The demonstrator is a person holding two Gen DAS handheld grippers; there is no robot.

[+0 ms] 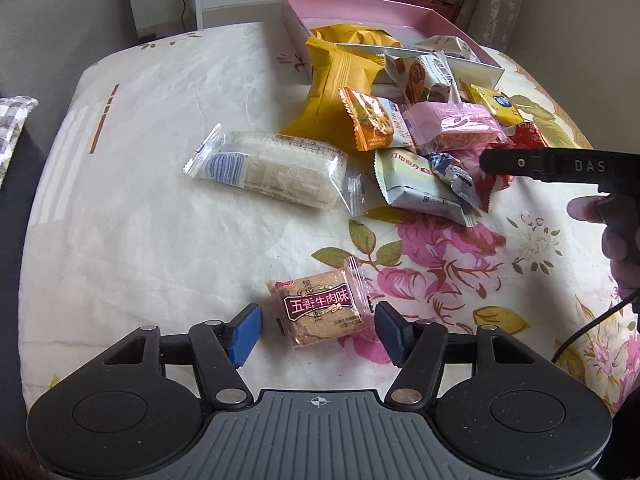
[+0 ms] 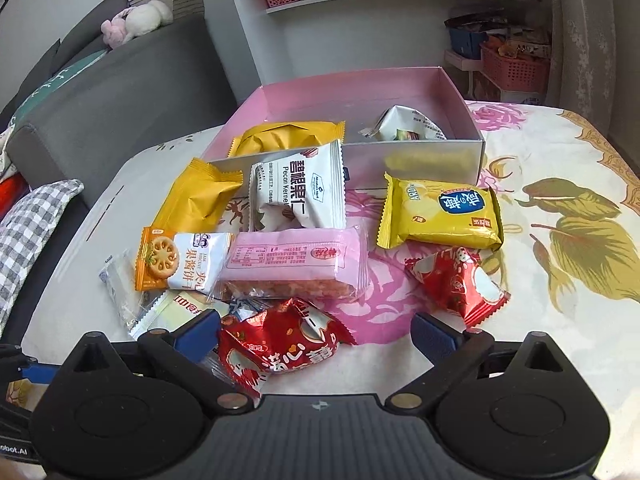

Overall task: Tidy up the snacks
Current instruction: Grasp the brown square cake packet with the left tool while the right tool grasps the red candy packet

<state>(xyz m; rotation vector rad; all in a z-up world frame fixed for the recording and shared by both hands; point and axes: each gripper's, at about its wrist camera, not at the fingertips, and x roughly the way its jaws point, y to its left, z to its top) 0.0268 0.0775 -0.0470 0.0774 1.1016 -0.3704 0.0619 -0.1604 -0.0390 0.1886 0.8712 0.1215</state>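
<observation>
Left wrist view: the left gripper (image 1: pixel 319 330) straddles a brown biscuit packet (image 1: pixel 320 307) lying alone on the floral cloth (image 1: pixel 160 240). Its blue fingers (image 1: pixel 245 334) stand apart, the right one at the wrapper's edge, not squeezing. A snack pile (image 1: pixel 404 136) lies beyond, before the pink box (image 1: pixel 360 8).

Right wrist view: the right gripper (image 2: pixel 316 336) hangs wide open over a red packet (image 2: pixel 276 344), whose left side lies against the left finger, well short of the right one. The box (image 2: pixel 352 96) holds a yellow packet (image 2: pixel 288 136) and a white one (image 2: pixel 408 124).
</observation>
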